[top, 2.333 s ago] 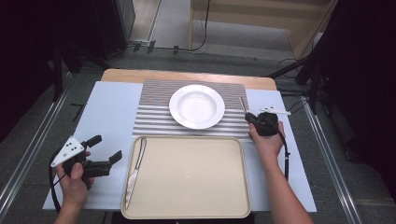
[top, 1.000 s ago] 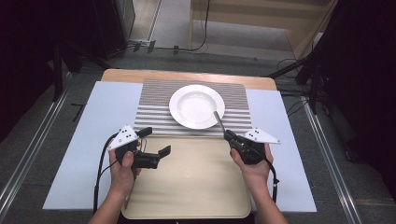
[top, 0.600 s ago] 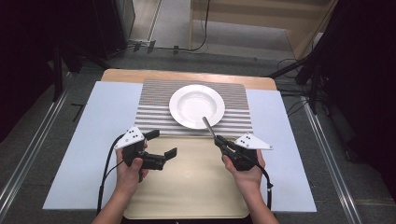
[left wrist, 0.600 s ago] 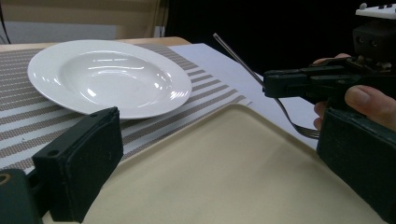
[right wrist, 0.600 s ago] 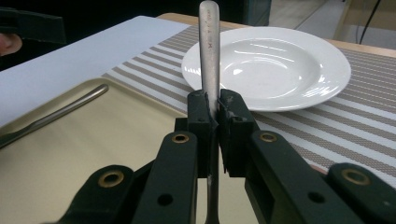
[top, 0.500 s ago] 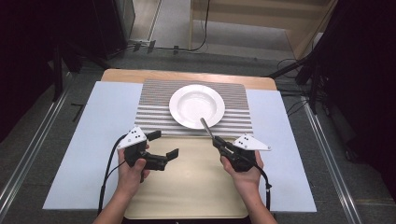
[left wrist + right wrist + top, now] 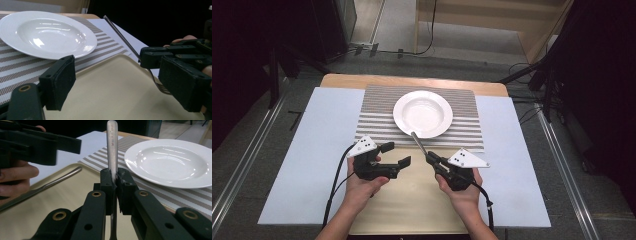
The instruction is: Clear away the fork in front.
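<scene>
My right gripper is shut on a metal fork, held over the far edge of the beige tray. The fork's handle points up toward the white plate and its tines hang low over the tray. To the left, my left gripper stands open above the tray with nothing between its jaws. In the left gripper view the left gripper faces the right gripper at close range. A knife lies along the tray's left side.
The plate rests on a striped placemat, which lies on a pale blue table cover. A wooden table edge runs behind it. Cables trail from both grippers toward the person.
Both grippers have come in from the table's sides to the middle over the tray. The right one has carried the fork leftward from beside the plate.
</scene>
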`<act>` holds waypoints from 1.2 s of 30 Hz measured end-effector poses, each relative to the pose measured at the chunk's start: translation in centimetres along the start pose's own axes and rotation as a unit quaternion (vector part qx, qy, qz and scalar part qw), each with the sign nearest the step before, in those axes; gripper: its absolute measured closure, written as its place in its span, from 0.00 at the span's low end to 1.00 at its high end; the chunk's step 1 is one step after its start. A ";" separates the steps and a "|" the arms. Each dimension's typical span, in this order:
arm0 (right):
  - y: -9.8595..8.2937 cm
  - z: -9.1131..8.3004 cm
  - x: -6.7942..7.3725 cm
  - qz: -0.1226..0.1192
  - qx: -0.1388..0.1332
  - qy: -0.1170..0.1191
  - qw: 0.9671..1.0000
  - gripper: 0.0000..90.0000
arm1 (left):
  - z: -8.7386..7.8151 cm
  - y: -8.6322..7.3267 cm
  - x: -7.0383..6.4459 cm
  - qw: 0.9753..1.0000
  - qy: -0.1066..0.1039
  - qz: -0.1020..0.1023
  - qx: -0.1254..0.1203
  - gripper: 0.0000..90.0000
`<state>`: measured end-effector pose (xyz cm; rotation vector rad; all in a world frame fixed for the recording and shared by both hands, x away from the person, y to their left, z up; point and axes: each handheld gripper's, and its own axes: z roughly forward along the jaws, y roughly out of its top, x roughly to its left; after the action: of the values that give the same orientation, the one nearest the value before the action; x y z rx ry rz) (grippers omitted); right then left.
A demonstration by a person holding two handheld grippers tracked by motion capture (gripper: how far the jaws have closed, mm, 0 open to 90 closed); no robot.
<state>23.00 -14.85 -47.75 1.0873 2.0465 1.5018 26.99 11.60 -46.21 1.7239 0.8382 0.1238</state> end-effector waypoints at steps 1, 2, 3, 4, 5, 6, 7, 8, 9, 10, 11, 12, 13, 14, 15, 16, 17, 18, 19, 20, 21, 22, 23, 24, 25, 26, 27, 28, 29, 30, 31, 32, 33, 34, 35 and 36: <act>0.0 0.1 0.2 0.000 0.000 0.002 1.000 0.95 | 0.0 0.0 0.0 1.000 0.002 -0.001 0.001 0.18; 0.0 0.2 0.4 0.001 0.001 0.004 1.000 0.95 | 0.1 0.0 -0.1 1.000 0.003 -0.005 0.002 0.21; -0.1 0.3 0.5 -0.001 0.001 0.005 1.000 0.95 | 0.2 0.0 -0.1 1.000 0.001 -0.007 0.004 0.22; -0.1 0.4 0.7 -0.003 0.000 0.008 1.000 0.95 | 0.2 0.0 -0.2 1.000 -0.002 -0.009 0.004 0.23; -0.1 0.4 0.8 -0.002 0.001 0.009 1.000 0.95 | 0.3 0.0 -0.3 1.000 -0.003 -0.009 0.003 0.25; -0.1 0.5 1.0 -0.005 0.000 0.011 1.000 0.95 | 0.4 0.0 -0.4 1.000 -0.005 -0.006 0.006 0.28; -0.1 0.6 1.2 -0.005 -0.002 0.012 1.000 0.95 | 0.5 0.0 -0.5 1.000 -0.006 -0.005 0.007 0.28; -0.1 0.6 1.3 -0.007 -0.003 0.013 1.000 0.95 | 0.5 0.0 -0.6 1.000 -0.008 -0.005 0.008 0.28; -0.1 0.6 1.5 -0.008 -0.005 0.014 1.000 0.95 | 0.6 0.0 -0.7 1.000 -0.010 -0.007 0.008 0.31; -0.1 0.7 1.7 -0.009 -0.007 0.016 1.000 0.95 | 0.6 0.0 -0.7 1.000 -0.011 -0.009 0.008 0.32; -0.1 0.7 1.8 -0.010 -0.007 0.016 1.000 0.95 | 0.7 0.0 -0.7 1.000 -0.015 -0.013 0.008 0.33; -0.2 0.8 1.9 -0.010 -0.008 0.017 1.000 0.95 | 0.7 0.0 -0.7 1.000 -0.019 -0.019 0.007 0.35; -0.2 0.9 2.1 -0.010 -0.007 0.018 1.000 0.95 | 0.7 0.0 -0.7 0.999 -0.021 -0.024 0.007 0.37; -0.2 0.9 2.2 -0.011 -0.006 0.020 1.000 0.95 | 0.7 0.0 -0.7 0.999 -0.023 -0.027 0.004 0.39; -0.3 1.0 2.3 -0.013 -0.006 0.021 1.000 0.95 | 0.7 0.0 -0.6 0.999 -0.027 -0.032 0.002 0.41; -0.3 1.1 2.4 -0.013 -0.007 0.023 1.000 0.95 | 0.7 0.0 -0.6 0.999 -0.028 -0.036 0.002 0.43; -0.4 1.1 2.5 -0.014 -0.006 0.023 1.000 0.95 | 0.7 0.0 -0.5 0.999 -0.027 -0.039 0.003 0.45; -0.4 1.2 2.6 -0.016 -0.005 0.024 1.000 0.95 | 0.7 0.0 -0.5 0.999 -0.027 -0.044 0.003 0.47; -0.4 1.2 2.7 -0.017 -0.007 0.026 1.000 0.95 | 0.7 0.0 -0.4 0.999 -0.024 -0.049 0.004 0.48; -0.4 1.3 2.8 -0.018 -0.006 0.026 0.999 0.95 | 0.7 0.0 -0.2 0.998 -0.024 -0.052 0.004 0.51; -0.5 1.3 2.9 -0.018 -0.006 0.026 0.999 0.95 | 0.6 0.0 -0.1 0.998 -0.027 -0.057 0.001 0.52; -0.5 1.4 3.0 -0.019 -0.007 0.027 0.999 0.95 | 0.6 0.0 -0.1 0.998 -0.026 -0.059 0.001 0.53; -0.5 1.5 3.1 -0.018 -0.006 0.027 0.999 0.95 | 0.6 0.0 0.0 0.998 -0.028 -0.061 0.001 0.56; -0.5 1.5 3.1 -0.020 -0.005 0.028 0.999 0.95 | 0.5 0.0 0.0 0.998 -0.027 -0.065 0.002 0.57; -0.6 1.5 3.2 -0.020 -0.005 0.028 0.999 0.95 | 0.5 0.1 0.1 0.997 -0.027 -0.071 0.002 0.59; -0.6 1.6 3.3 -0.022 -0.006 0.028 0.999 0.95 | 0.5 0.1 0.2 0.997 -0.030 -0.077 0.003 0.61; -0.6 1.6 3.4 -0.022 -0.007 0.029 0.999 0.95 | 0.5 0.0 0.3 0.996 -0.034 -0.083 0.003 0.62; -0.7 1.7 3.5 -0.023 -0.007 0.028 0.999 0.95 | 0.5 0.0 0.3 0.996 -0.037 -0.087 0.005 0.63; -0.7 1.7 3.6 -0.022 -0.007 0.028 0.999 0.95 | 0.5 0.0 0.4 0.995 -0.041 -0.091 0.004 0.65; -0.7 1.7 3.6 -0.025 -0.007 0.029 0.999 0.95 | 0.5 0.0 0.4 0.994 -0.046 -0.094 0.003 0.65; -0.7 1.8 3.6 -0.026 -0.007 0.028 0.999 0.95 | 0.5 0.0 0.4 0.994 -0.047 -0.096 0.004 0.65; -0.7 1.8 3.7 -0.026 -0.007 0.028 0.999 0.95 | 0.5 0.0 0.4 0.994 -0.044 -0.098 0.005 0.67; -0.7 1.8 3.7 -0.026 -0.007 0.028 0.999 0.95 | 0.5 0.0 0.4 0.994 -0.046 -0.102 0.004 0.68; -0.7 1.8 3.7 -0.026 -0.008 0.028 0.999 0.95 | 0.5 0.1 0.5 0.993 -0.050 -0.104 0.004 0.68; -0.7 1.8 3.7 -0.025 -0.008 0.028 0.999 0.95 | 0.5 0.1 0.5 0.993 -0.051 -0.108 0.004 0.68; -0.7 1.8 3.7 -0.025 -0.011 0.027 0.999 0.95 | 0.5 0.1 0.5 0.992 -0.053 -0.110 0.003 0.70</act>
<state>21.60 -10.98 -48.52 0.9897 2.0734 1.5399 27.62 11.53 -46.50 1.6171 0.9439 -0.1192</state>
